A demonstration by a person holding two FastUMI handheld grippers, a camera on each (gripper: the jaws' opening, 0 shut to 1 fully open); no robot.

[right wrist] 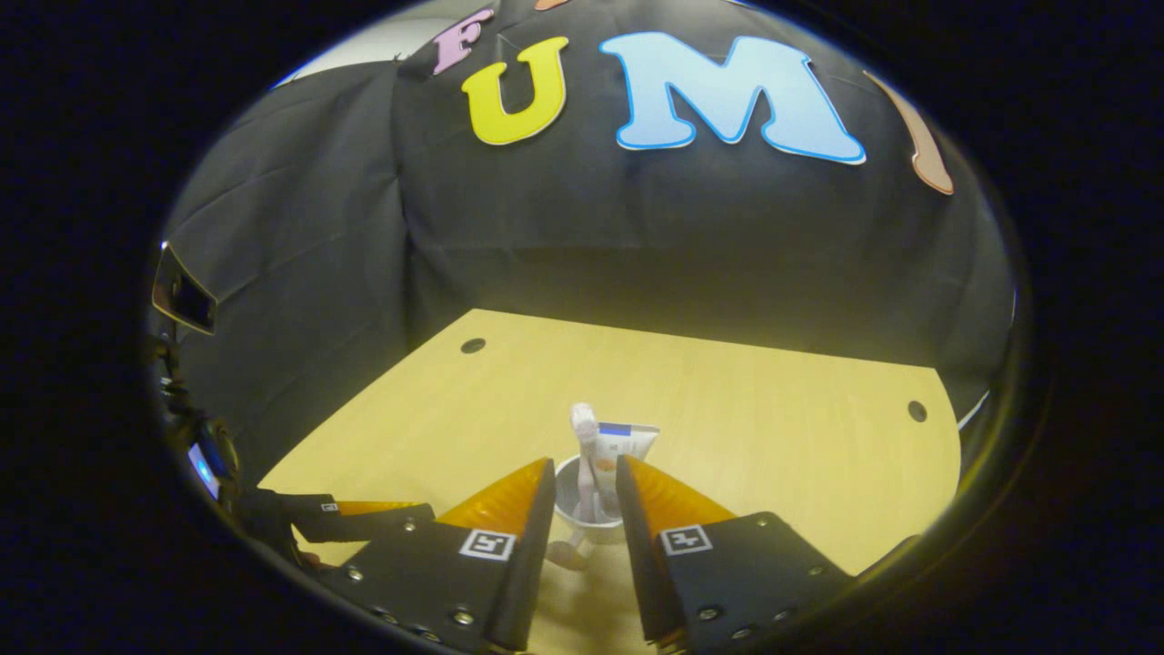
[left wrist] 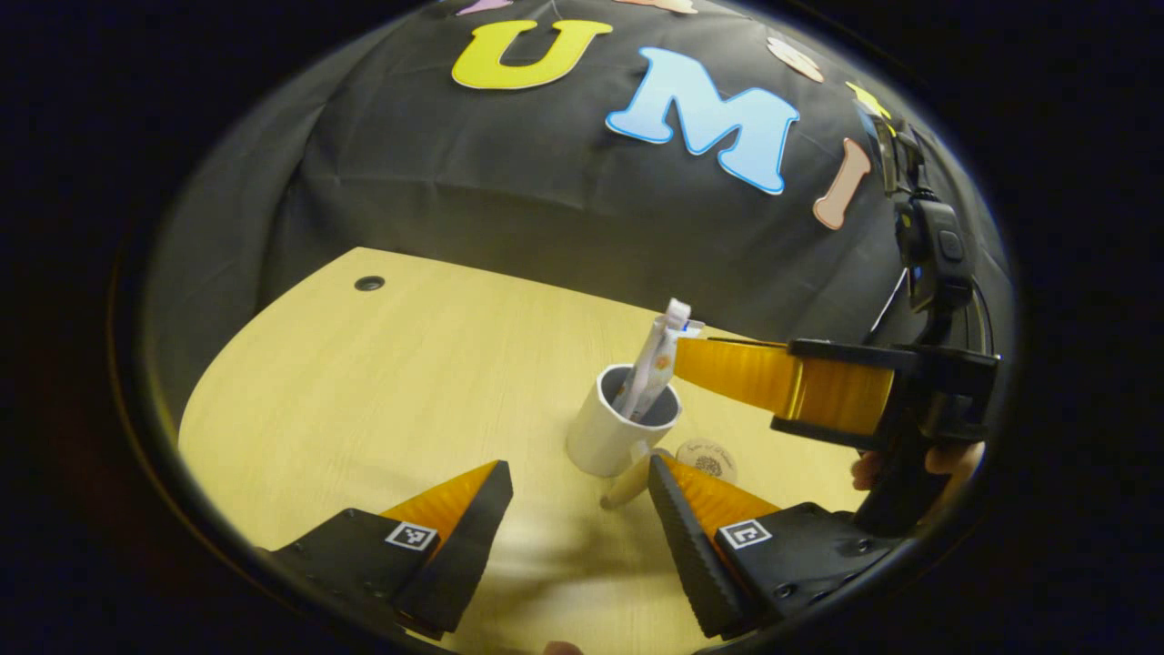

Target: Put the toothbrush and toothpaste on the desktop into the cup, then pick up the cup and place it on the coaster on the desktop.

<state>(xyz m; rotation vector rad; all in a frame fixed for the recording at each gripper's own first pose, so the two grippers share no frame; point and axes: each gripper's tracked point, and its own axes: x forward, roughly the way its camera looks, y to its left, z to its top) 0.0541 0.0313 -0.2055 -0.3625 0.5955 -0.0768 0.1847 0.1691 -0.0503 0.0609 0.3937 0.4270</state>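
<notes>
white cup (left wrist: 611, 433) with toothpaste (left wrist: 647, 371) blocks the coaster (left wrist: 709, 458); right gripper (right wrist: 585, 496) fingers apart astride it, left gripper (left wrist: 582, 496) fingers wide, empty.

Left gripper view: low over desktop (left wrist: 382, 382), facing booth wall; cup (left wrist: 611, 428) near, frame centre.
Right gripper view: lower, closer (cup (right wrist: 582, 509) at bottom centre).
Shared: cup, desktop (right wrist: 773, 418), wall.

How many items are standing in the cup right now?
2: the toothpaste tube and the toothbrush, both leaning upright inside the cup. Anything lower inside is hidden.
</notes>
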